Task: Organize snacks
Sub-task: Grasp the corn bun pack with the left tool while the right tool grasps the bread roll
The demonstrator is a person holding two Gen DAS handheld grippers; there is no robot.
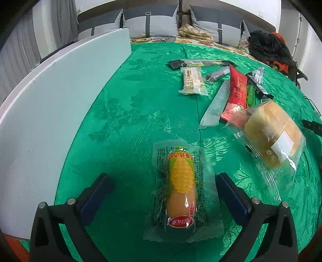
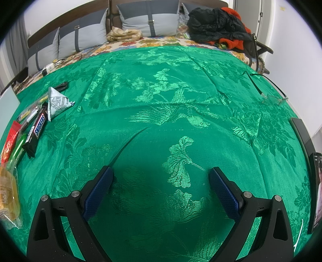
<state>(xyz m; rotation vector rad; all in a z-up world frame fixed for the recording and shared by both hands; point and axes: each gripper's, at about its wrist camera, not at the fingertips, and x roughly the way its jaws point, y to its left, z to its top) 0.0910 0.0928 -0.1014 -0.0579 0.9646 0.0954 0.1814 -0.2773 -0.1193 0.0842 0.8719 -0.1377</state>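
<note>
Corn sausage pack (image 1: 182, 193) lies flat on the green cloth (image 1: 130, 121), lengthwise between the fingers of the left tool (image 1: 164, 182). Jaws stand wide apart, neither pad touching the wrapper; the pack sits nearer the right finger (image 1: 231, 193) than the left one, with clear cloth showing on both sides.

Right of it, near but apart: a bun in clear wrap (image 1: 271, 137), slightly blurred. Beyond that, the loose snack pile: red packet (image 1: 236, 94), long clear sachet (image 1: 216, 104) just beside it, pale cake bar (image 1: 192, 80), long dark stick pack (image 1: 201, 63) at the far end, and a black bar (image 1: 258, 86) partly under the red packet's far side. A white board (image 1: 60, 110) stands on edge along the left side of the cloth, well clear of the sausage.

Right tool (image 2: 161, 183): jaws spread wide, nothing between them, only bare cloth under the fingers. From this view the pile is off at the left edge: Snickers bar (image 2: 36, 133), silver triangular pack (image 2: 57, 102) touching its far end, green packet (image 2: 19, 147) and the red packet (image 2: 10, 143) alongside. Glasses (image 2: 273, 97) lie far right on the cloth; a phone (image 2: 317, 191) sits at the right edge. Grey pillows (image 2: 149, 19) and a heap of dark clothes (image 2: 217, 26) at the back.
</note>
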